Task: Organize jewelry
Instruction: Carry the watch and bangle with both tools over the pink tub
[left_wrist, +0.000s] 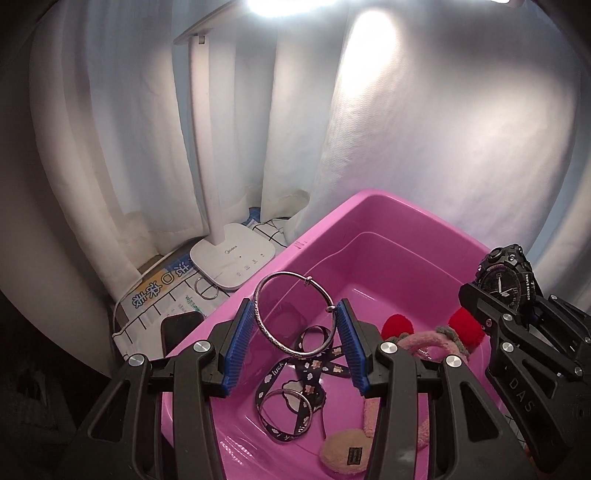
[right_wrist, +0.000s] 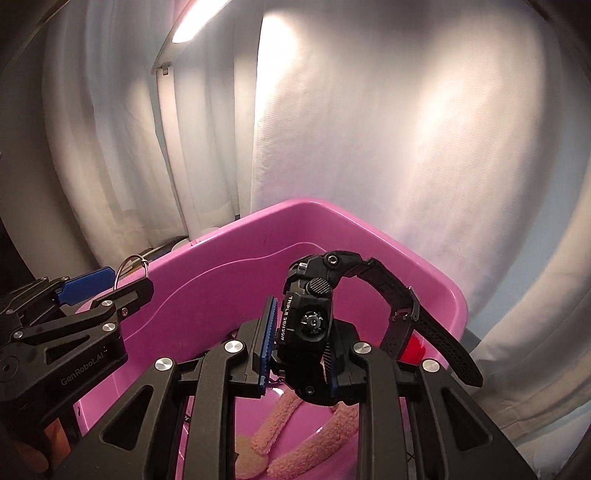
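silver bangle (left_wrist: 295, 317) in left gripper (left_wrist: 297, 341), rubbery black watch (right_wrist: 314, 325) in right gripper (right_wrist: 301, 354).

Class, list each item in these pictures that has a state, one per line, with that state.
Left hand-held gripper: shut on thin silver bangle.
Right hand-held gripper: shut on black digital watch, strap unbuckled.
White desk lamp: lit.
Pink plastic tub: open-topped, holding accessories.

Black watch (right_wrist: 310, 314) clamped, pink bin (right_wrist: 221, 251) below
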